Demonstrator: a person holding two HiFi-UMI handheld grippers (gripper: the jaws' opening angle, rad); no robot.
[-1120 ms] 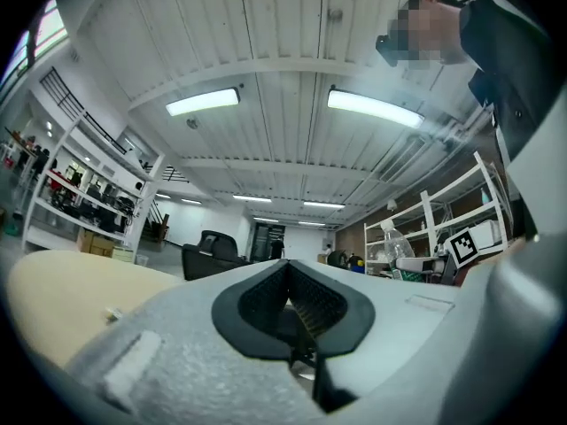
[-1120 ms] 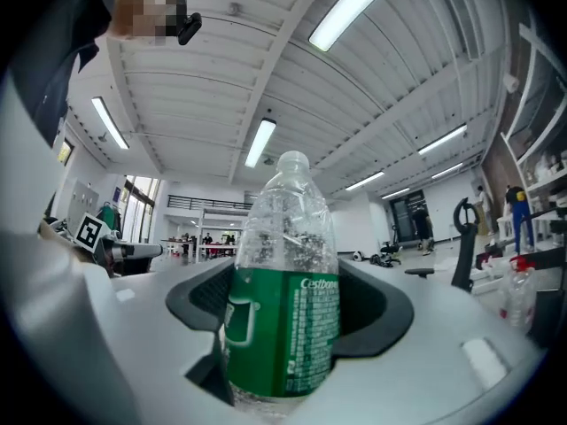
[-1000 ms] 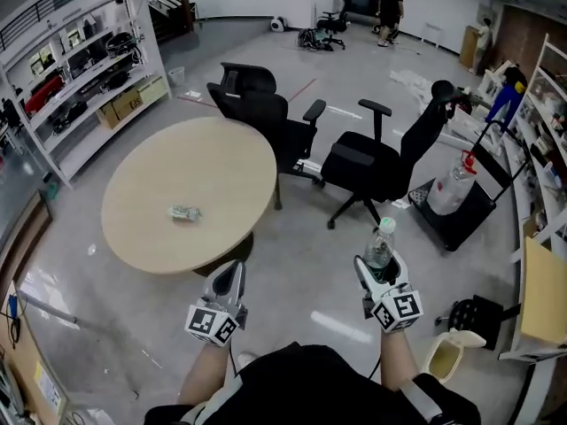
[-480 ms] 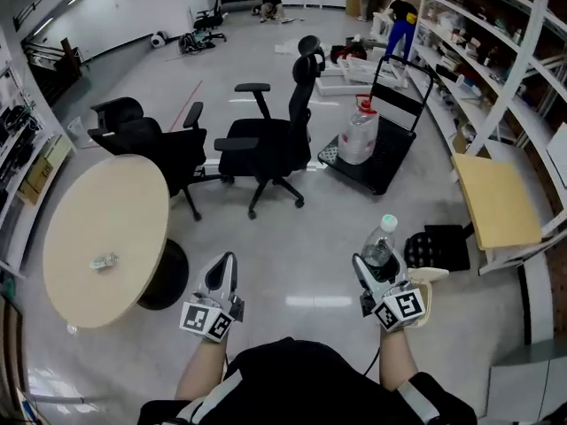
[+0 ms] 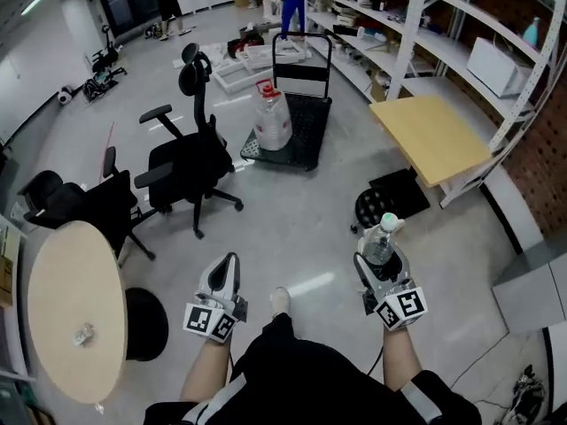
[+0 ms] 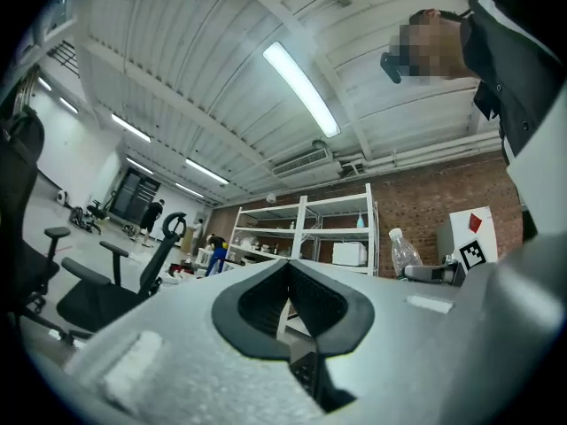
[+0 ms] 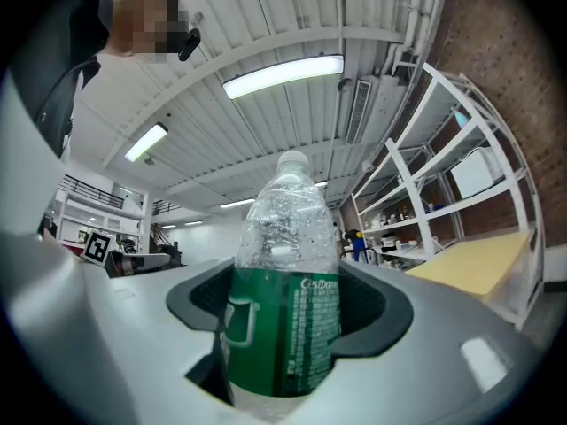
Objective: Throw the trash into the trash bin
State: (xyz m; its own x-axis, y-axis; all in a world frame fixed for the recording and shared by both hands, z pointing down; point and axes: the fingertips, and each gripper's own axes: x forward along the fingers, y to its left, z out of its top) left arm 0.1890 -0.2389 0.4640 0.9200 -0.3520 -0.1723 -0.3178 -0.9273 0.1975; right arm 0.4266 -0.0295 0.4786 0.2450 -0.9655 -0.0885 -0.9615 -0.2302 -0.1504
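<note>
your right gripper [image 5: 379,266] is clamped on a plastic bottle [image 5: 382,237]. its fingers [image 7: 372,306] stand wide and press the green label from both sides. the bottle is upright, and its clear upper part and white cap rise above the fingertips. your left gripper [image 5: 225,273] is clenched on nothing, its fingers [image 6: 330,305] meeting at the tips. the two grippers are well apart from each other.

just beyond the right fingers stands a black stool [image 5: 372,209], and past that a wooden table [image 5: 430,135]. beyond the left fingers stands a black office chair [image 5: 186,162], and farther on a cart [image 5: 306,142] carrying a big water jug [image 5: 272,118]. off to the left of the left fingers and behind them, a crumpled scrap [image 5: 84,333] lies on a round table [image 5: 62,282].
</note>
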